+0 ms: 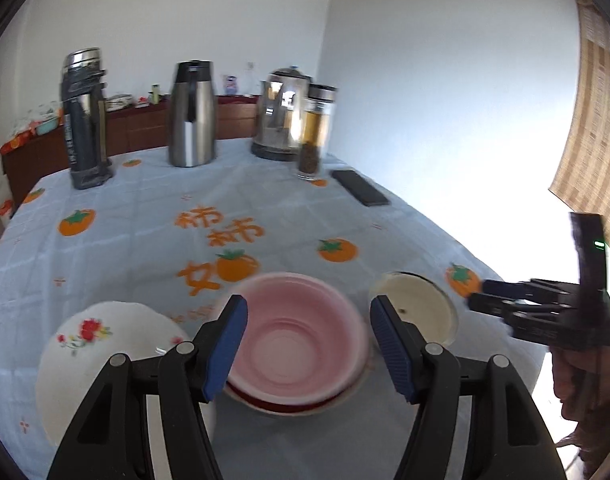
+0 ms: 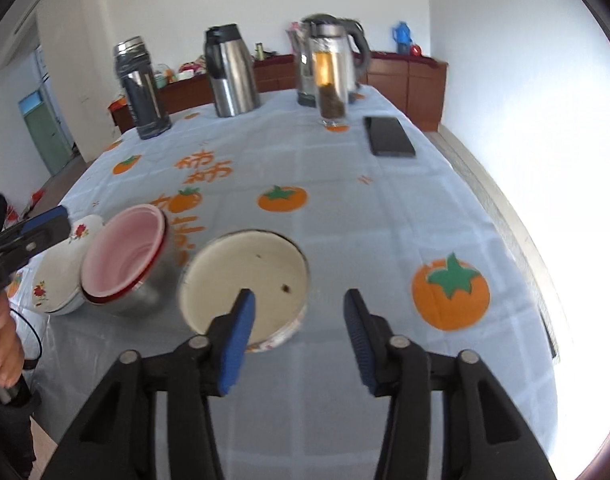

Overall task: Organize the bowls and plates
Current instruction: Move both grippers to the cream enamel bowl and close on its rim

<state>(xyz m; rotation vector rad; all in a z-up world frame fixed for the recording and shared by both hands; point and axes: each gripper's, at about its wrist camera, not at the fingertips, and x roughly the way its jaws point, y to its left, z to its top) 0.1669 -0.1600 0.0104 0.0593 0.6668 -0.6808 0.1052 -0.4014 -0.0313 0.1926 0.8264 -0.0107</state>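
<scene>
Here your left tongs (image 1: 309, 344) hang with their blue pads (image 1: 227, 354) well apart and nothing between them, just above the pink bowl (image 1: 301, 336), which is nested in a red-rimmed metal bowl (image 2: 153, 294) near the front edge of the bench (image 1: 145, 208). Just beside that stack on its left lies the white floral plate (image 1: 101, 344) — it seems to rest on another dish, though motion blur makes that hard to confirm. On the stack's right sits the cream enamel bowl (image 2: 249, 280), a dark speck on its inner floor. Your right tongs (image 2: 299, 336) are also spread wide and empty; their left pad overlaps the near rim of the cream bowl in the right wrist view, the other over bare persimmon-print cloth. At the far end stand a dark flask (image 1: 85, 120), a steel carafe (image 1: 191, 114), an electric kettle (image 1: 279, 114) and a glass tea tumbler (image 1: 317, 132) — with a black phone (image 2: 389, 136) lying flat near the right edge.
</scene>
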